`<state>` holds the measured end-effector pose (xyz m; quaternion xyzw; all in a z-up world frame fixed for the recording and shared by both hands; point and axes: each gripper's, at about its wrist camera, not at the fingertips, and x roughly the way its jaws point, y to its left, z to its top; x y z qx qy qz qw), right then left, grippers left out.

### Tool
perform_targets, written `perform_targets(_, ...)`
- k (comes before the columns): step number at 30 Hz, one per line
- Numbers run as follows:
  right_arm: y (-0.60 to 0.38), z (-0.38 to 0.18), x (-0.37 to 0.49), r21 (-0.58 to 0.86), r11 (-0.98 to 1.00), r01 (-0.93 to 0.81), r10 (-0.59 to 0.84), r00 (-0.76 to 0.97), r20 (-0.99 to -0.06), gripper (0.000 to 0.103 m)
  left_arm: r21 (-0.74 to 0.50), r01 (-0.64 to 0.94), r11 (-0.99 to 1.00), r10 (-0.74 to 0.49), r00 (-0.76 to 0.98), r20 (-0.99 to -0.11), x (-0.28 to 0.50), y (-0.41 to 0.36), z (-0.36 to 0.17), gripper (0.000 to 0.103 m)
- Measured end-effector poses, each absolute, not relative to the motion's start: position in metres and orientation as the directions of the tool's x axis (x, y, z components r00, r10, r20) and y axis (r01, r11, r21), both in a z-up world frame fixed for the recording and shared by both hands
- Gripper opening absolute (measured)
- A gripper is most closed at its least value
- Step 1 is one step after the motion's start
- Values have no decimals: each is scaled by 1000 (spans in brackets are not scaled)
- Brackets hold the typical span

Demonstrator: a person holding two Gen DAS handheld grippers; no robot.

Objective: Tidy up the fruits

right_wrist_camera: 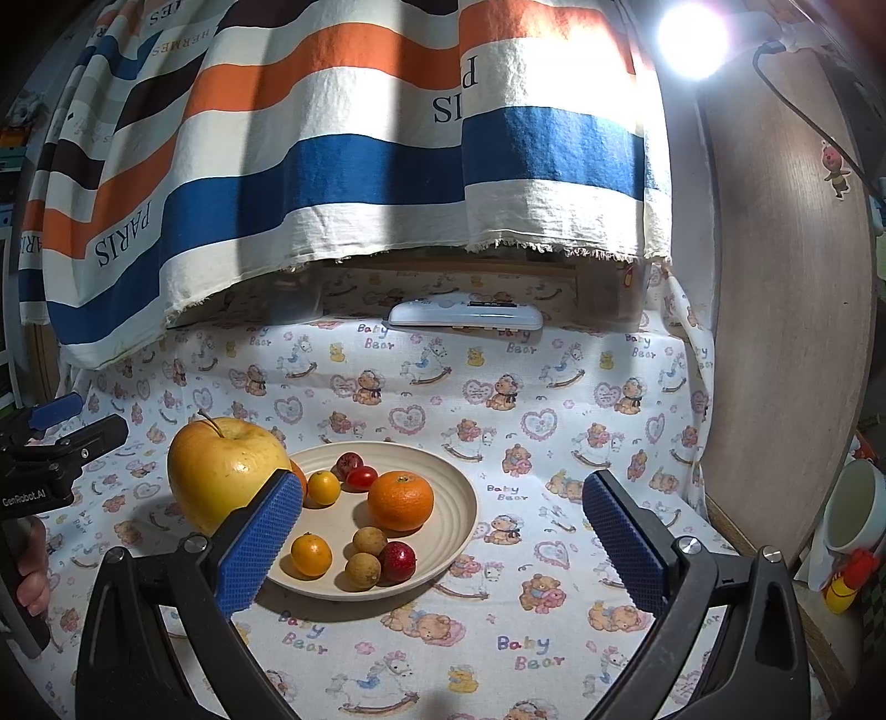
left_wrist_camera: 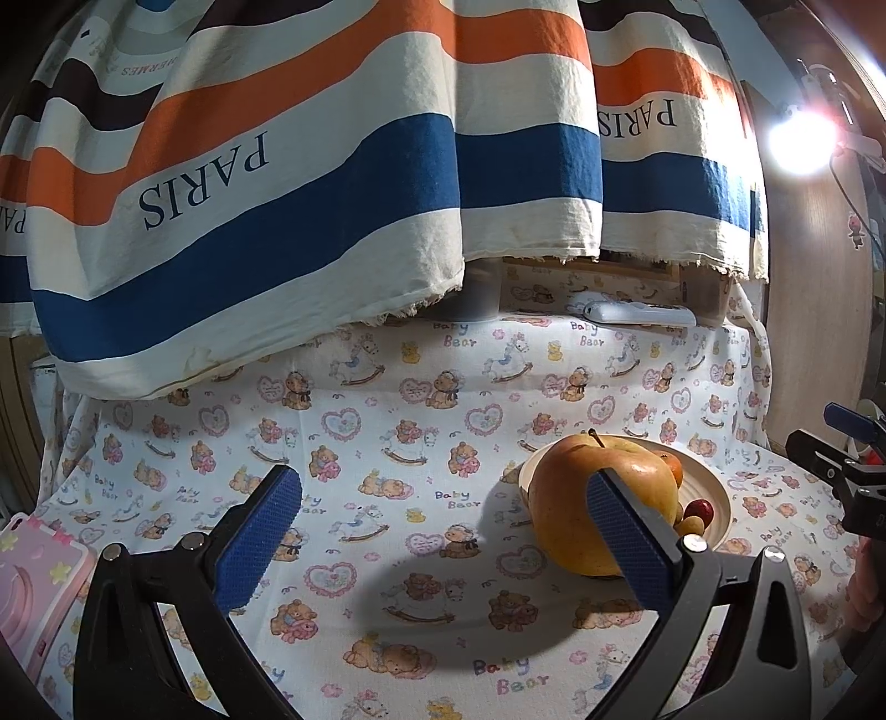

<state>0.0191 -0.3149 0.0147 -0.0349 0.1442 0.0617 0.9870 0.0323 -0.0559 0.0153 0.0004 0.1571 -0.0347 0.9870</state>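
- The apple [right_wrist_camera: 221, 473], yellow with a reddish blush, stands upright, stem up, on the table [right_wrist_camera: 554, 487], touching the plate [right_wrist_camera: 459, 526] rim's left side.
- Left tongs [left_wrist_camera: 443, 540] and right tongs [right_wrist_camera: 443, 540] are spread, holding nothing.

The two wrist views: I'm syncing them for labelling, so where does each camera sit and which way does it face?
Left wrist: on the left gripper, low over the tablecloth, facing the striped curtain; its own open blue fingers show, apple at right, right gripper at the edge.
Right wrist: on the right gripper, facing the plate of fruit; open fingers show, left gripper and a hand at left.
Shared: apple, plate, curtain, remote, lamp.
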Motion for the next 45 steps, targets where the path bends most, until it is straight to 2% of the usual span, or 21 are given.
perform_targets(45, -316, 16, 21, -52, 990, -131, 110, 951, -289, 102, -8, 65, 998, -64, 948, -311, 34, -53, 15, 102)
